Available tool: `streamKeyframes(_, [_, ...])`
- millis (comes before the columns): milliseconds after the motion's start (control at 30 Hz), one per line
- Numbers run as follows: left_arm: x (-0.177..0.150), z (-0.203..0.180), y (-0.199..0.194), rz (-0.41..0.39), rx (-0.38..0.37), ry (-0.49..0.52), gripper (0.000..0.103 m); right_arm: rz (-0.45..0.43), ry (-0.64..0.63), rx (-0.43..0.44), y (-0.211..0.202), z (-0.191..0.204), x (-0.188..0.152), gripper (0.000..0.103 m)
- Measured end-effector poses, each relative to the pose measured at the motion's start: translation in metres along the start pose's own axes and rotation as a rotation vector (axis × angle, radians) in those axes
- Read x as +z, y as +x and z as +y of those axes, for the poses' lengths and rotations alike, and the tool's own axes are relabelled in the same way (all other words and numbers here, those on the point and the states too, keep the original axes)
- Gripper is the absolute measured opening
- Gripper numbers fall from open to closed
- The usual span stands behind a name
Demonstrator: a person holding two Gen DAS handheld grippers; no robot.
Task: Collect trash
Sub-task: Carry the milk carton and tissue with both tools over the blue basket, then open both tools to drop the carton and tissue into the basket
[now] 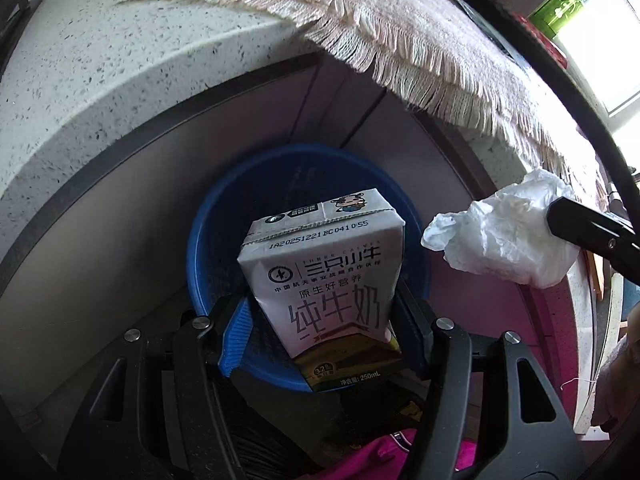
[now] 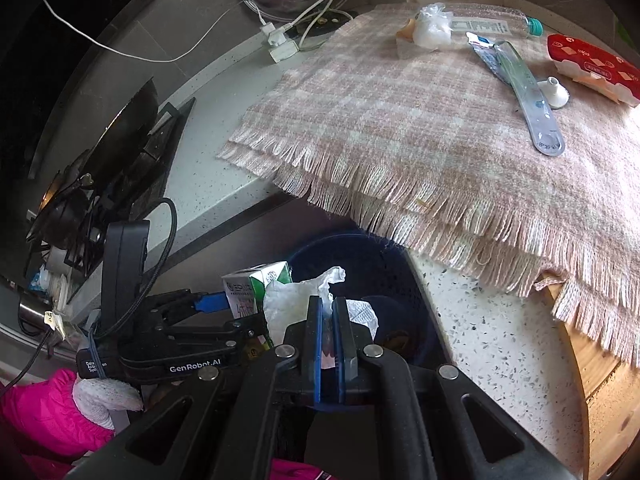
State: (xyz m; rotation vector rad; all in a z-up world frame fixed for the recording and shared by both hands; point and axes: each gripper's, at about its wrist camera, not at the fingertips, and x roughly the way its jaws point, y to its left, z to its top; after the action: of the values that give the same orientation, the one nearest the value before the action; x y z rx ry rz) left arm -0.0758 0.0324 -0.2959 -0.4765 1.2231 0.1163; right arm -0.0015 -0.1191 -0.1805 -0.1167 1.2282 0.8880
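Your left gripper (image 1: 320,320) is clamped on a milk carton (image 1: 320,276), one blue-padded finger on each side of it, and the carton stands upright just above the open mouth of the blue trash basket (image 1: 208,240). Your right gripper (image 2: 328,320) is closed tight on a crumpled white tissue (image 2: 292,300); the paper sticks out above and to the left of the two blue pads (image 2: 318,332), which are nearly touching each other. In the left wrist view the same tissue hangs at the right of the carton, near the basket rim, but not over the middle of it.

The basket stands on the floor, close against the grey cabinet front (image 1: 100,208), under the edge of the speckled white countertop (image 2: 492,344). I think there is something brown at the bottom of the basket, but the view there is too dark to be sure.

On the countertop, farther away, lies a pink checked cloth with fringes (image 2: 400,120). More things wait on it at the far right: a clear plastic bottle (image 2: 488,24), a wad of white wrapping (image 2: 432,32), a long transparent package (image 2: 528,100), a small white cap (image 2: 554,90) and a red packet (image 2: 592,68). At the far left you see a stove with a dark pan (image 2: 116,136), and white cables (image 2: 280,36) lie behind the cloth.
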Motion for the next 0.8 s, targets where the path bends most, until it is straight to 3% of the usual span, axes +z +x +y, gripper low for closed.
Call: streamKeyframes(800, [-0.015,0.016,0.053,0.077,-0.004,-0.037,0.063,0.079,-0.057,-0.071,0.057,0.005,0.006,0.003])
